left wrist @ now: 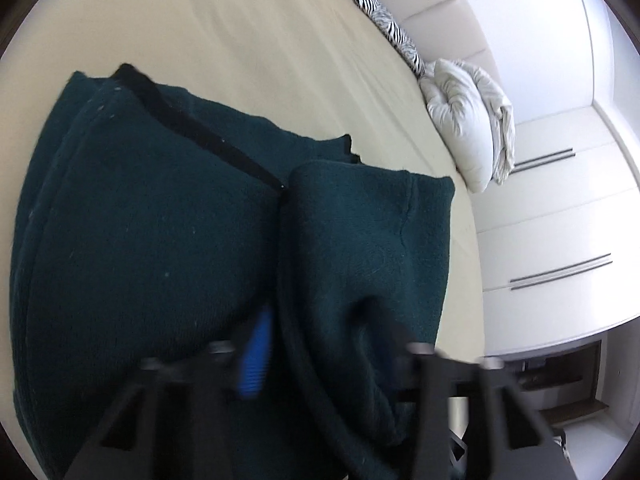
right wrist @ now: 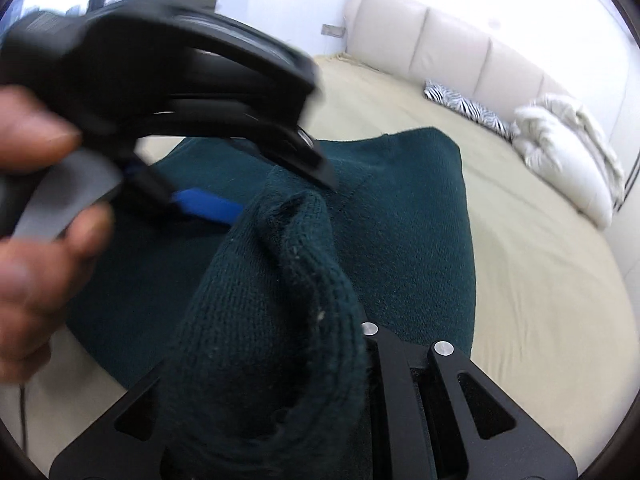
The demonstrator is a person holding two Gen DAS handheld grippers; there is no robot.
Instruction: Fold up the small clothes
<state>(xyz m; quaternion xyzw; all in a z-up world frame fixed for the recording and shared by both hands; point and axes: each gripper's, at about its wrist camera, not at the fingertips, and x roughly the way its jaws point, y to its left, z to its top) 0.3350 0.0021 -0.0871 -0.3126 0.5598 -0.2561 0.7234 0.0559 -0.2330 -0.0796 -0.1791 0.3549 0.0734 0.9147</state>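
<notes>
Both the left gripper (left wrist: pixel 320 364) and right gripper (right wrist: pixel 352 344) have jaws clamped on the green knit garment (right wrist: pixel 400 232), lifting an edge toward 12 o'clock over the bed (right wrist: pixel 540 280) to fold it.

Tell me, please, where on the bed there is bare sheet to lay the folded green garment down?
Bare sheet lies right of the green garment, up to the white pillow. More lies beyond it, toward the zebra cushion and headboard. It is crowded near the left gripper.
</notes>
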